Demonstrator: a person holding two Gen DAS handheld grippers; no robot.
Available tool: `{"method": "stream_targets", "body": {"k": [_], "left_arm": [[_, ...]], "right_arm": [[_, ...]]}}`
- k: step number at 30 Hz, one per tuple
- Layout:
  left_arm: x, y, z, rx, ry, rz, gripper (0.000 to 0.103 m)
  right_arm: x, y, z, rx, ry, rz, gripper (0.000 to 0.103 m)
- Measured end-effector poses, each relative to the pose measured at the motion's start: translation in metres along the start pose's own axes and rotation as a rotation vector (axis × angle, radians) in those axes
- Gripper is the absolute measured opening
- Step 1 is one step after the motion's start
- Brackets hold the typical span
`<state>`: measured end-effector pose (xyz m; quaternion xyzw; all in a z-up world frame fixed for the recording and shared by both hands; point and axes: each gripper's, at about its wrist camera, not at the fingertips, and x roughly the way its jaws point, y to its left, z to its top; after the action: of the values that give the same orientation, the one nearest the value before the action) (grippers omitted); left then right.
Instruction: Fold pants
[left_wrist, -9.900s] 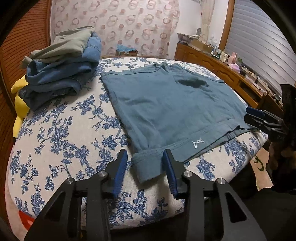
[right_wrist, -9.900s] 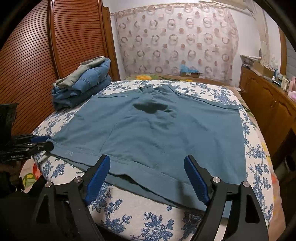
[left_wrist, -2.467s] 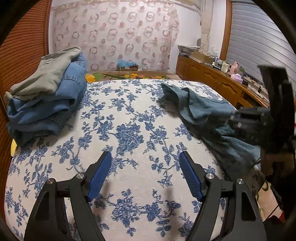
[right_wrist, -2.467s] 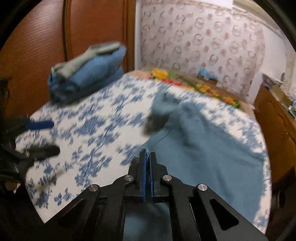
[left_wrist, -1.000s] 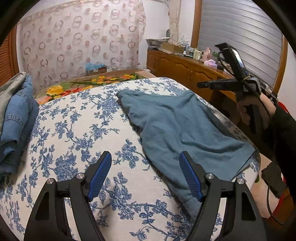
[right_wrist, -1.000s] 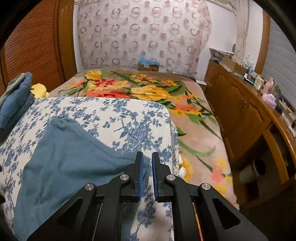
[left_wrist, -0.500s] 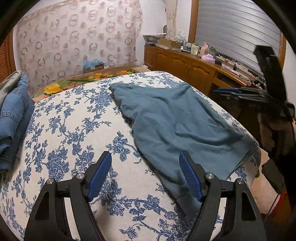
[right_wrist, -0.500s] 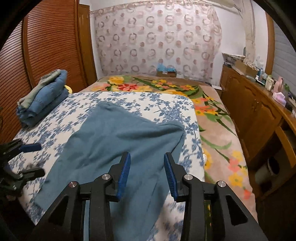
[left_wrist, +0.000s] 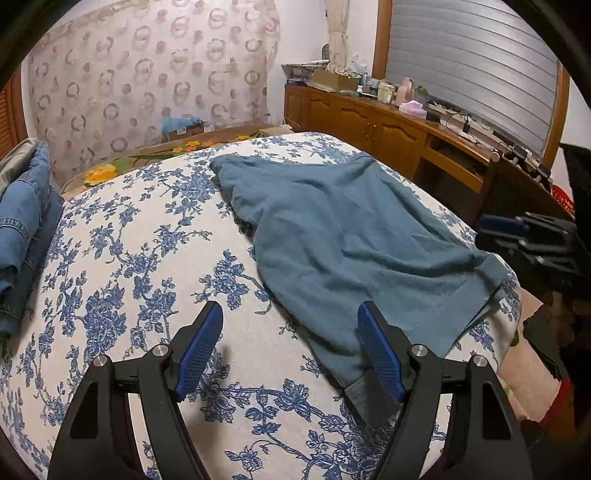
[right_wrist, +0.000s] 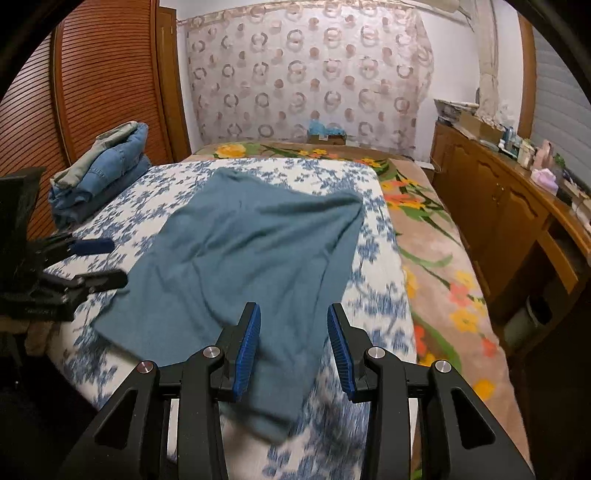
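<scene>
On the flowery bed (right_wrist: 373, 258) lie the teal pants (right_wrist: 251, 251), folded. Both the left gripper (left_wrist: 290, 345) and right gripper (right_wrist: 293, 343) are open, holding nothing; the right one's jaws have just been opening.

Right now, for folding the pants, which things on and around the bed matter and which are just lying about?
For the job:
- teal cotton pants, laid on the blue-flowered white bedspread
- left claw, open
- right claw, open

Just lying about:
- stack of folded blue denim clothes
- cluttered wooden sideboard
</scene>
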<state>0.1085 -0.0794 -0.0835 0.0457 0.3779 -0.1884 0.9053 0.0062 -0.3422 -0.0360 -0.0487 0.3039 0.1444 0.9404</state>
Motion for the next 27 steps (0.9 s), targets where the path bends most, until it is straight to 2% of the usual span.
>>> {"method": "stream_targets", "body": {"k": [5, 15, 18, 21, 27], "left_arm": [[0.003, -0.005, -0.002, 0.015, 0.013, -0.001, 0.076], [0.006, -0.007, -0.005, 0.020, 0.026, 0.004, 0.076], [0.007, -0.008, -0.005, 0.022, 0.029, 0.004, 0.076], [0.009, -0.008, -0.005, 0.020, 0.030, 0.003, 0.076], [0.010, -0.006, -0.005, 0.015, 0.031, 0.002, 0.076]], "right_arm": [[-0.013, -0.001, -0.010, 0.027, 0.000, 0.011, 0.039], [-0.013, 0.007, -0.023, 0.036, 0.024, 0.036, 0.039], [-0.016, 0.005, -0.024, 0.049, 0.007, 0.041, 0.032], [-0.021, 0.005, -0.026, 0.048, -0.014, 0.044, 0.012], [-0.032, 0.010, -0.028, 0.044, -0.044, 0.052, 0.009]]}}
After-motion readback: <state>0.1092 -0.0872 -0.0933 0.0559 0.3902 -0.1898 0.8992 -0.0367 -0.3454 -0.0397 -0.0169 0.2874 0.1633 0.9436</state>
